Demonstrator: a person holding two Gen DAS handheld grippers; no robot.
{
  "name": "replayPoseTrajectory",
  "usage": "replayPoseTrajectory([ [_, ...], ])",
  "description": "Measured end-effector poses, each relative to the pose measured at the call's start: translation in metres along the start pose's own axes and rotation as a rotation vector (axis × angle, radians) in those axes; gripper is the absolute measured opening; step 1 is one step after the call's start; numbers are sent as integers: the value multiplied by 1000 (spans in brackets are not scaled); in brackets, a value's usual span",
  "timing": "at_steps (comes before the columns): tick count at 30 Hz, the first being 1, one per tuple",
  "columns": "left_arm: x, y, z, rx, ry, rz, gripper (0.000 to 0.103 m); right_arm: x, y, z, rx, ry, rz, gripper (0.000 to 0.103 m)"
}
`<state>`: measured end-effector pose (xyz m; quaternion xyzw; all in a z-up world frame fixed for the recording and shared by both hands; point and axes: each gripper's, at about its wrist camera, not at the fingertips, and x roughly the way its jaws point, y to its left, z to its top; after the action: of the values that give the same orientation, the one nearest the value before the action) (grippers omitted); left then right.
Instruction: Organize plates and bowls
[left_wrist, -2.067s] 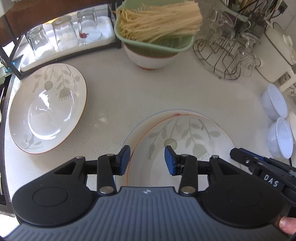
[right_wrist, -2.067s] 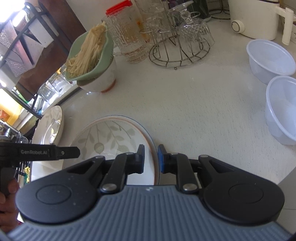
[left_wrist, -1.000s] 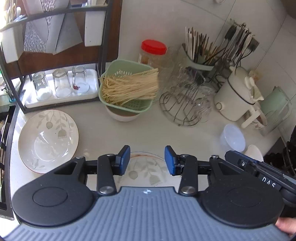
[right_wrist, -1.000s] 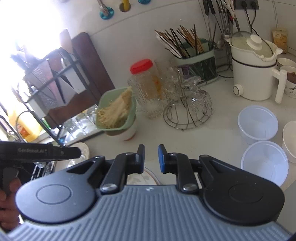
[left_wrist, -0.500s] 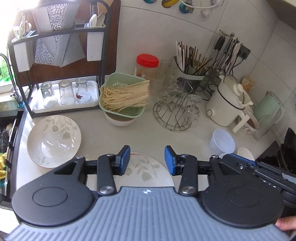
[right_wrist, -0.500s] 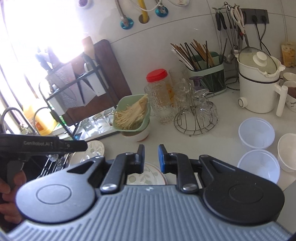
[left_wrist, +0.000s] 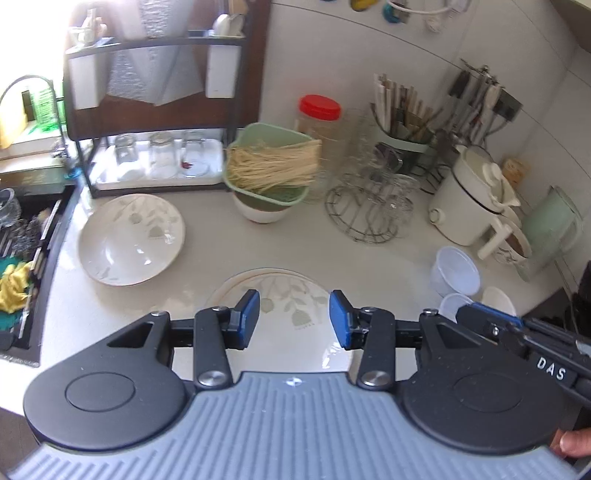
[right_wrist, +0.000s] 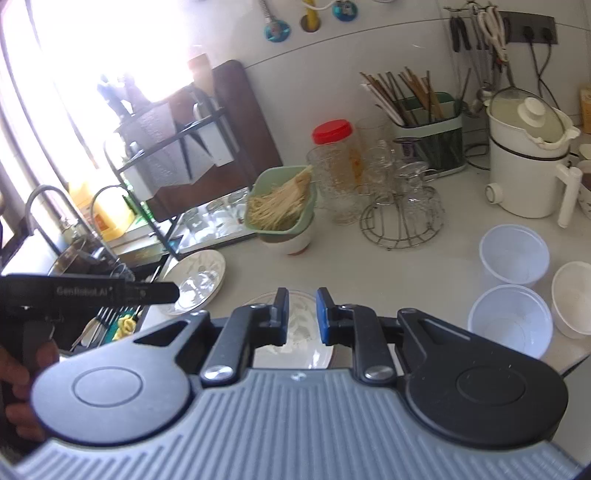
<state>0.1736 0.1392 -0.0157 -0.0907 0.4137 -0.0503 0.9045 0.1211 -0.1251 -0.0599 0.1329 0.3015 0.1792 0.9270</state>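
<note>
- Jaws of the left gripper (left_wrist: 294, 319) are standing apart with nothing between them, hanging above a leaf-patterned plate (left_wrist: 295, 314) lying on the white surface (left_wrist: 388, 266) at lower centre.
- Jaws of the right gripper (right_wrist: 301, 315) are sitting nearly closed, a narrow empty gap showing, over that same plate.
- A second leaf-patterned plate (left_wrist: 131, 238) is resting at centre left, well apart from the first.
- Three plastic bowls (right_wrist: 513, 254) are sitting at right, close together.
- A green strainer of noodles (left_wrist: 271, 170) is sitting atop a white bowl (left_wrist: 262, 213) at upper centre.
</note>
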Motion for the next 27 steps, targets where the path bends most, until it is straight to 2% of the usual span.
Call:
replayPoseTrajectory([
  [11,-24,31,-7,-90,-21,130,54,10,14,-6,-39,35,80,20],
  [19,-41,58,-18,-114,8,202,58,23,36,-5,-128,31,120,20],
  [23,-40,77,-20,-145,29,212,59,34,46,-3,-144,42,143,20],
  [27,-30,94,-14,-124,57,208,62,43,56,-2,-174,46,123,20],
])
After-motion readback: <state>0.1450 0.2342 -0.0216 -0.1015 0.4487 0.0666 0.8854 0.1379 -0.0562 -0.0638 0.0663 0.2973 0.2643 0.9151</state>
